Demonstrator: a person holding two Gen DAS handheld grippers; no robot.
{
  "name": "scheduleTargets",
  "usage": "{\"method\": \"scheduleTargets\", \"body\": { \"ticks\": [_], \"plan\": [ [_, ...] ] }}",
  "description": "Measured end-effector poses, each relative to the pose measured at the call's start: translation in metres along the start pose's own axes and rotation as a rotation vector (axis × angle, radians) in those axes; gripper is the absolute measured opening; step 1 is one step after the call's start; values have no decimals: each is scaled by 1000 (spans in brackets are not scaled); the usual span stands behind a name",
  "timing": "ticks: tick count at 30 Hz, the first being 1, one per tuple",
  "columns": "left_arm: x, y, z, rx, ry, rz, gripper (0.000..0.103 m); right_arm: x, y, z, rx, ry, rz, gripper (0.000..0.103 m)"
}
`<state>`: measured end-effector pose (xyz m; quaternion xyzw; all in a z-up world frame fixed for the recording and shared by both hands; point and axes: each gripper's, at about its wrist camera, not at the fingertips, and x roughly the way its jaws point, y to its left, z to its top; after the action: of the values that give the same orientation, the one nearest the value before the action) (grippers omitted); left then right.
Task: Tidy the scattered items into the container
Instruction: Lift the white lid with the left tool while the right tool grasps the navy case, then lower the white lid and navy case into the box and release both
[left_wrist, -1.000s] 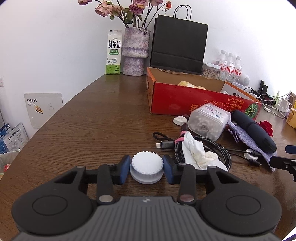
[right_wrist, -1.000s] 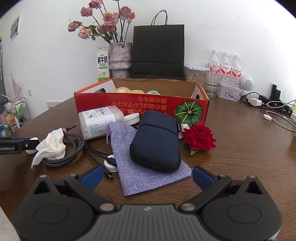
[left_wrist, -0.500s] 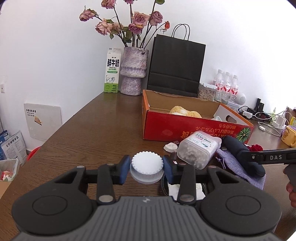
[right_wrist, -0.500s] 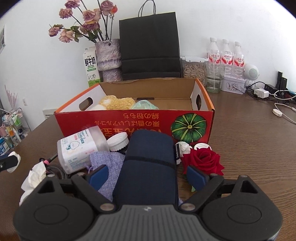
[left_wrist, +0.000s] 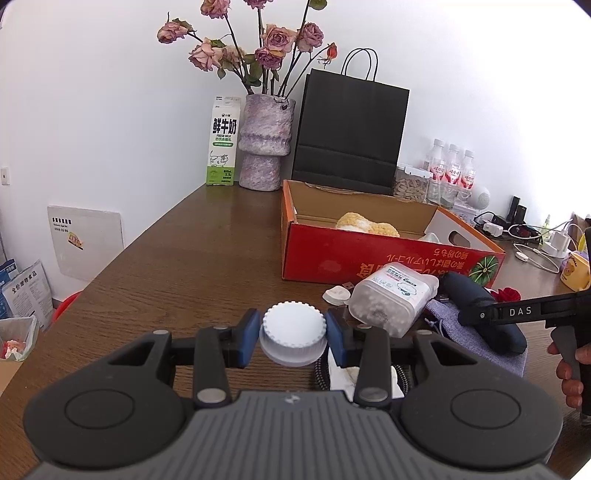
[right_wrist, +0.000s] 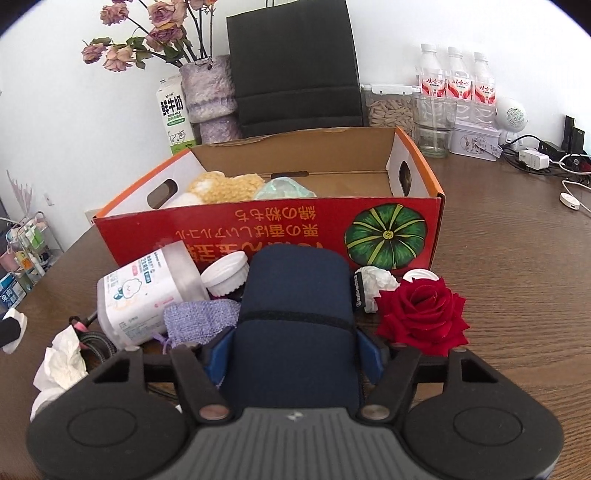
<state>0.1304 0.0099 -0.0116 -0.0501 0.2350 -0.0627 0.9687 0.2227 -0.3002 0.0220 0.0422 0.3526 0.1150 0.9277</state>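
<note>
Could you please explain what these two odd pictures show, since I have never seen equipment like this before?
No robot here: a person holds a two-finger gripper in each hand, each carrying a wide-angle camera. The left gripper grips a white ribbed cap. The right gripper has just been closing around a dark blue pouch, pads at its sides. On the wooden table stand a red cardboard box, a clear plastic tub, a red rose and crumpled tissue.

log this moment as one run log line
left claw: shut on white cap | right claw: closing around navy case | box: case not in
</note>
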Motion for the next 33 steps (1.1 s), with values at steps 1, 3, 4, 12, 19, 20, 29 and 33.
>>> {"method": "scheduleTargets", "body": {
  "ticks": [1,3,4,12,19,20,29,33],
  "plan": [
    [0,0,0,0,-1,-1,39,-1,0,0,-5,-4,-1,64],
    [-1,-1,0,1,-2,-3,39,-4,2,0,-20,-7,-9,63],
    [-1,-1,0,1,-2,-3,39,-7,3,0,-25,-11,-8,62],
    [0,-5,4,0,-9,-6,39,-37,1,1,-28,-86,30,62],
    [8,-20,29,-2,-58,-40,39,-61,3,17,-40,-202,65,62],
    [10,-23,35,1,-71,-47,39,-62,4,20,-40,-215,66,62],
    [39,-56,88,45,-160,-90,39,-49,5,68,-30,-301,62,62],
    [63,-61,108,43,-175,-92,39,-35,2,91,-23,-336,47,62]
  ]
}}
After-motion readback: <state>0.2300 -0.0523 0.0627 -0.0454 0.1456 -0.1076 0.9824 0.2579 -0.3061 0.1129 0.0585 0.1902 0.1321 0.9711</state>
